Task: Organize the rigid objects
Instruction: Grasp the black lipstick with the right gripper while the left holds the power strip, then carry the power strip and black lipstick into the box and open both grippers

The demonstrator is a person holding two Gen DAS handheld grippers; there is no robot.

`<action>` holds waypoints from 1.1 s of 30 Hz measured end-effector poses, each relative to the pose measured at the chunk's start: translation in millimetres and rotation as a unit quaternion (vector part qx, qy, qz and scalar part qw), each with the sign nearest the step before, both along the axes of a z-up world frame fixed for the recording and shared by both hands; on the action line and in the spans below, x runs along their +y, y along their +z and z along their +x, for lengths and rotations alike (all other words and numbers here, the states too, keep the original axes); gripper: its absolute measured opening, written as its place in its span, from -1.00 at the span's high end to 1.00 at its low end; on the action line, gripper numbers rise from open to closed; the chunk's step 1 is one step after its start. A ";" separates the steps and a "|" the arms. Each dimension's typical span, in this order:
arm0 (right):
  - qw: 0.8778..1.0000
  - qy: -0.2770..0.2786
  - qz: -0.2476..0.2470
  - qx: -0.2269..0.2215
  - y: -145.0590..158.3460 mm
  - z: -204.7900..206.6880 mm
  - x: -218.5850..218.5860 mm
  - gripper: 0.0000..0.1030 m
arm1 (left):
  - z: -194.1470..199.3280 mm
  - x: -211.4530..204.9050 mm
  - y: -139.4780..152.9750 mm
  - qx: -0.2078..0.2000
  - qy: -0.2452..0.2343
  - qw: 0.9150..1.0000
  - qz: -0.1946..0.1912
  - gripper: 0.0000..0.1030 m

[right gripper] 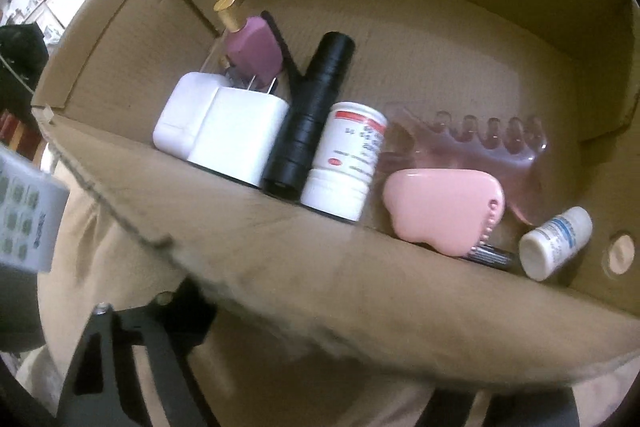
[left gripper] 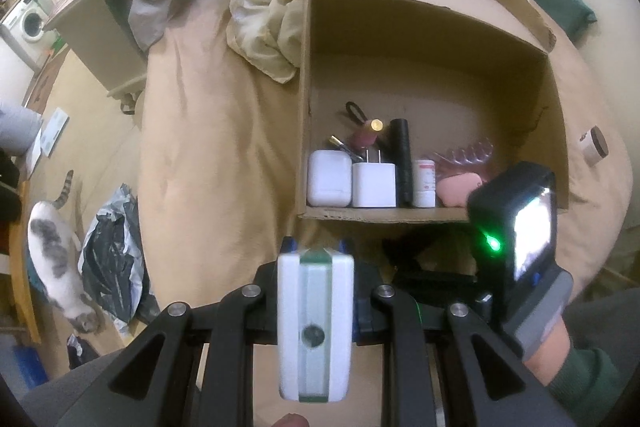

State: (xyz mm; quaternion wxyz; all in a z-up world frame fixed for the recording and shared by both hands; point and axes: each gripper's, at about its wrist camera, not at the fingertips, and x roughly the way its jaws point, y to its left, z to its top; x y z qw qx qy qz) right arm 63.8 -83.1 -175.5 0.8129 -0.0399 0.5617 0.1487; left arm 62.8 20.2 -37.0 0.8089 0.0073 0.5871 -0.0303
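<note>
Remote [left gripper: 316, 323] sits clamped in ur left gripper [left gripper: 316, 247]; right one's out of sight. Next, lower remote into box [left gripper: 400, 215] w/ care.

Right gripper [right gripper: 248, 307] fingertips hidden behind blurred box wall [right gripper: 320, 267]; remote [right gripper: 28, 211] cut off at left edge.
</note>
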 end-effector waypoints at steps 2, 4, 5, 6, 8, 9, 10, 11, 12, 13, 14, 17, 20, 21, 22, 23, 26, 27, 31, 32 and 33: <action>1.000 0.004 0.000 -0.004 -0.3 0.9 -6.5 -0.68 | 0.3 0.1 -0.1 0.000 -0.002 1.000 0.000 0.62; 1.000 0.009 0.001 -0.006 2.3 -1.3 -9.1 -0.68 | 0.2 0.0 -1.0 0.001 -0.002 1.000 0.002 0.62; 1.000 0.011 0.000 -0.006 2.0 -1.2 -13.6 -0.68 | 0.6 0.6 -1.6 0.001 -0.001 1.000 0.003 0.62; 1.000 0.014 -0.001 -0.006 3.7 -4.2 -14.3 -0.68 | 0.9 0.9 -2.1 0.001 -0.001 1.000 0.003 0.62; 1.000 0.018 0.004 -0.002 8.6 -10.2 -13.2 -0.68 | 2.0 1.6 -3.3 0.001 0.000 1.000 0.006 0.62; 1.000 0.020 0.007 0.000 11.3 -12.8 -13.8 -0.68 | 2.6 1.9 -3.9 0.001 0.001 1.000 0.009 0.62; 1.000 0.021 0.008 0.003 14.2 -15.6 -14.8 -0.68 | 2.9 1.9 -4.5 0.001 0.001 1.000 0.011 0.62; 1.000 0.021 0.010 0.008 16.4 -17.7 -16.0 -0.68 | 2.9 1.4 -4.8 0.002 0.001 1.000 0.011 0.62; 1.000 0.020 0.012 0.016 18.7 -19.9 -18.3 -0.68 | 2.9 1.4 -5.2 0.003 0.002 1.000 0.012 0.62; 0.999 0.016 0.017 0.025 21.5 -24.5 -21.9 -0.68 | 2.8 1.7 -5.6 0.002 0.002 1.000 0.014 0.62; 0.999 0.014 0.022 0.035 24.8 -29.5 -25.9 -0.68 | 2.4 1.5 -5.6 0.002 0.002 1.000 0.015 0.62; 0.998 0.012 0.027 0.049 39.5 -40.6 -37.2 -0.68 | 1.0 1.0 -4.3 -0.002 0.002 1.000 0.017 0.62; 0.998 0.020 0.032 0.051 60.6 -51.6 -52.2 -0.68 | -0.9 1.5 -1.5 -0.007 0.003 1.000 0.018 0.62; 0.998 0.020 0.036 0.049 69.9 -53.5 -57.1 -0.68 | -1.8 1.3 0.1 -0.010 0.002 1.000 0.019 0.62; 0.998 0.017 0.040 0.043 80.3 -56.8 -63.2 -0.68 | -2.9 0.5 2.0 -0.013 -0.001 1.000 0.021 0.62; 0.998 0.015 0.045 0.037 88.8 -60.1 -70.3 -0.68 | -3.9 0.0 4.3 -0.015 -0.003 1.000 0.022 0.62; 0.998 0.005 0.063 0.011 120.0 -54.4 -91.3 -0.68 | -2.3 0.4 12.2 -0.017 -0.005 1.000 0.019 0.62; 0.998 0.001 0.069 -0.001 132.8 -54.4 -98.8 -0.68 | -1.0 1.4 16.0 -0.019 -0.002 1.000 0.014 0.62; 0.995 -0.013 0.089 -0.042 167.8 -36.0 -109.1 -0.68 | 4.8 0.3 42.0 -0.049 -0.001 0.999 0.013 0.62; 0.994 -0.016 0.092 -0.051 175.8 -31.7 -107.5 -0.68 | 7.9 -0.5 52.2 -0.060 0.001 0.998 0.006 0.62; 0.994 -0.018 0.095 -0.060 181.1 -25.8 -108.1 -0.68 | 10.4 -0.9 58.6 -0.066 0.001 0.998 0.004 0.62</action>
